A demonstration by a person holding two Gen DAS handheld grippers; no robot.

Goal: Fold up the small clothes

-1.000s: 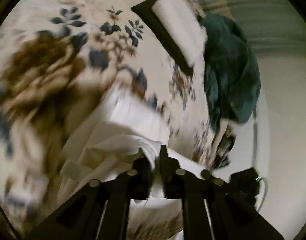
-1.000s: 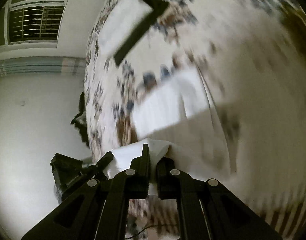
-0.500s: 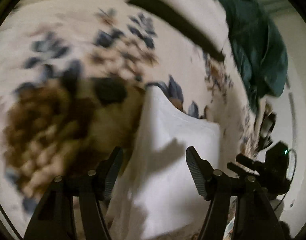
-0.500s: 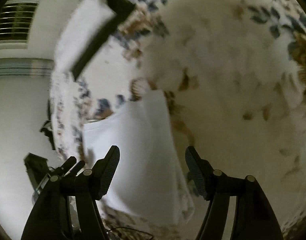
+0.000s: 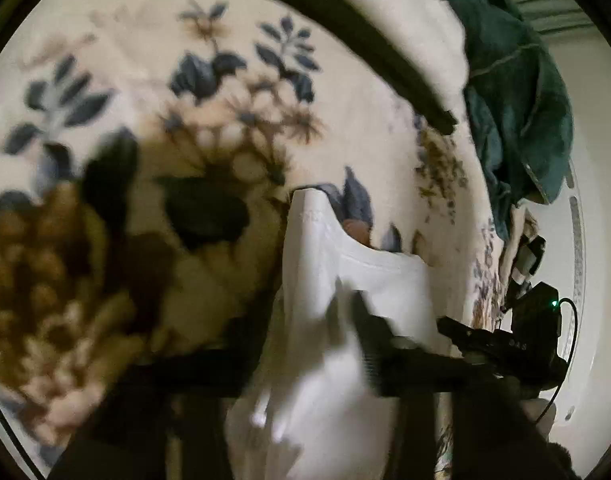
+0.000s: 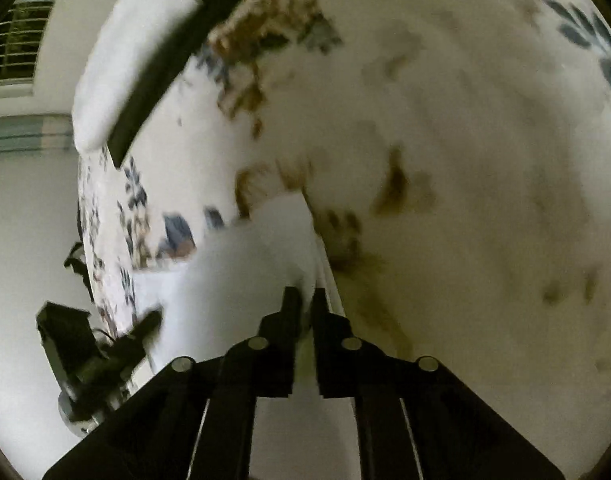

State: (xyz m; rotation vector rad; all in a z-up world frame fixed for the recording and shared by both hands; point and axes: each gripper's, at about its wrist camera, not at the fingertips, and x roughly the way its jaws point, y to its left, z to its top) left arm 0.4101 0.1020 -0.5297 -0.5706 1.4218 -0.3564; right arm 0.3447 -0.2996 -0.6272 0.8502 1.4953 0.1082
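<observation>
A small white garment (image 5: 345, 280) lies on a floral bedspread (image 5: 185, 128). In the left wrist view my left gripper (image 5: 305, 352) is low over it, blurred by motion; its fingers stand apart with the cloth between them. In the right wrist view my right gripper (image 6: 307, 304) has its fingers nearly together, pinched on the right edge of the white garment (image 6: 245, 264). The left gripper also shows in the right wrist view (image 6: 105, 352), at the garment's left side.
A stack of folded white and black clothes (image 5: 385, 28) lies further up the bed, also in the right wrist view (image 6: 145, 60). A dark green garment (image 5: 517, 92) is heaped at the bed's edge. A window (image 6: 13, 40) and white wall are beyond.
Both grippers opened and let the garment drop flat half a second ago. Now the right gripper has shut on the garment's right edge, and the left has dropped lower over the cloth.
</observation>
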